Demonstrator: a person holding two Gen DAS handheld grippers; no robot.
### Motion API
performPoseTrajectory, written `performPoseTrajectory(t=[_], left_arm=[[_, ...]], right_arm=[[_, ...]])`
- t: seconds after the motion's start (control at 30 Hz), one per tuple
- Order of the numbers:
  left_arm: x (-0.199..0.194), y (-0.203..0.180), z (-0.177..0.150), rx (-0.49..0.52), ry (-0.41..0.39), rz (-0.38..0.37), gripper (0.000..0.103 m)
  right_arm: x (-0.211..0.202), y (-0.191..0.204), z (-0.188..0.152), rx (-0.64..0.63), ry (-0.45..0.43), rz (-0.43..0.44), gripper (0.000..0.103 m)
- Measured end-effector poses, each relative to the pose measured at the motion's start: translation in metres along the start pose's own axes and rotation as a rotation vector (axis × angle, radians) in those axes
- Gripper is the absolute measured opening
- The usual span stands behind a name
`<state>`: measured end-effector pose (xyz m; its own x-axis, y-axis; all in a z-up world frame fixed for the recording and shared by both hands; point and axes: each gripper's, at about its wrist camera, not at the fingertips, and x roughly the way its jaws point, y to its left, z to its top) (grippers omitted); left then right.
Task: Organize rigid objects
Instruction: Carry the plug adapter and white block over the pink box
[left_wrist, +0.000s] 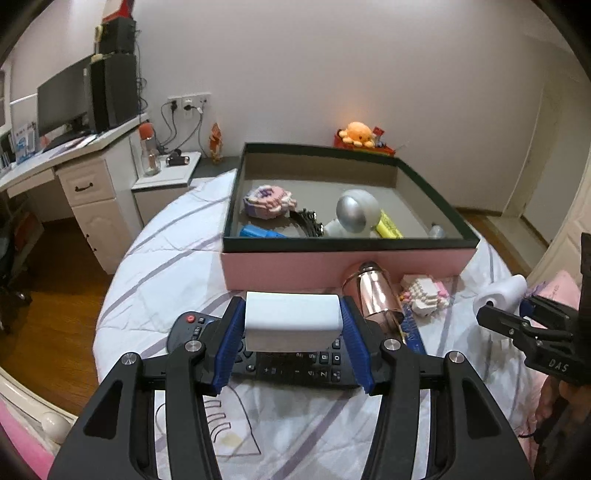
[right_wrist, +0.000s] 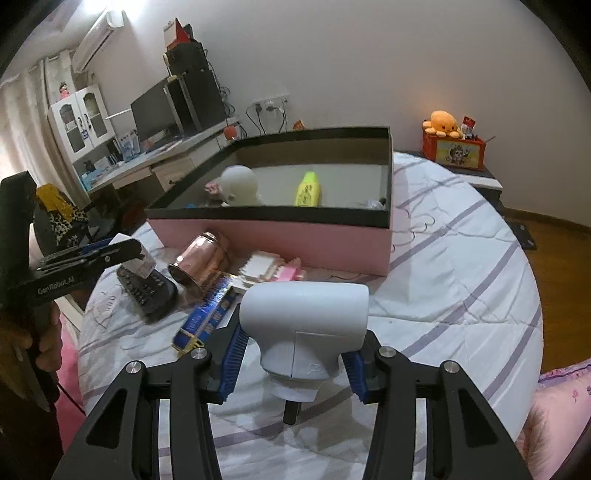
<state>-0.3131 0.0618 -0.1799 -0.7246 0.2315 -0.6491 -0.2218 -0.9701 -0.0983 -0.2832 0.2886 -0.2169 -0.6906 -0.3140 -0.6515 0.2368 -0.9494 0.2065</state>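
left gripper (left_wrist: 291, 328) clamps white block (left_wrist: 293, 321) | right gripper (right_wrist: 295, 354) clamps hair dryer (right_wrist: 304, 321) | box (left_wrist: 347, 260) straight ahead, nearer left

Home bedroom: bed (right_wrist: 461, 266) with striped quilt, white desk (left_wrist: 85, 177) with monitor (left_wrist: 62, 99) along the wall, nightstand (left_wrist: 166, 184), wall air conditioner (right_wrist: 98, 37), plush octopus (right_wrist: 445, 123), wood floor (left_wrist: 55, 295).

I see a round bed (left_wrist: 155, 266), white quilt with purple stripes. Directly on it: pink box (left_wrist: 288, 267), black remote (left_wrist: 295, 363), copper cylinder (left_wrist: 375, 295), blue carton (right_wrist: 207, 317), pink-white block toy (left_wrist: 424, 291).
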Motion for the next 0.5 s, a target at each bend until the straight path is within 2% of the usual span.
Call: performPoseTrajectory(t=[0.1,0.23,0.33,0.5], left_arm=[[-0.015,-0.003,0.002,0.005,-0.034,-0.002,0.052],[-0.045,-0.004,0.007,-0.007,-0.124,-0.061,0.052],[-0.068,-0.01,0.015,0.006,-0.194,-0.066,0.052],[-0.092,-0.022,0.026,0.038,-0.258,-0.058,0.052]], right_arm=[[-0.008,0.006,0.003,-0.013,-0.025,0.005,0.048],[-0.022,0.015,0.01,-0.031,-0.074,0.003,0.048],[-0.034,0.021,0.017,-0.045,-0.117,-0.004,0.048],[-0.055,0.032,0.037,-0.083,-0.2,-0.017,0.048]])
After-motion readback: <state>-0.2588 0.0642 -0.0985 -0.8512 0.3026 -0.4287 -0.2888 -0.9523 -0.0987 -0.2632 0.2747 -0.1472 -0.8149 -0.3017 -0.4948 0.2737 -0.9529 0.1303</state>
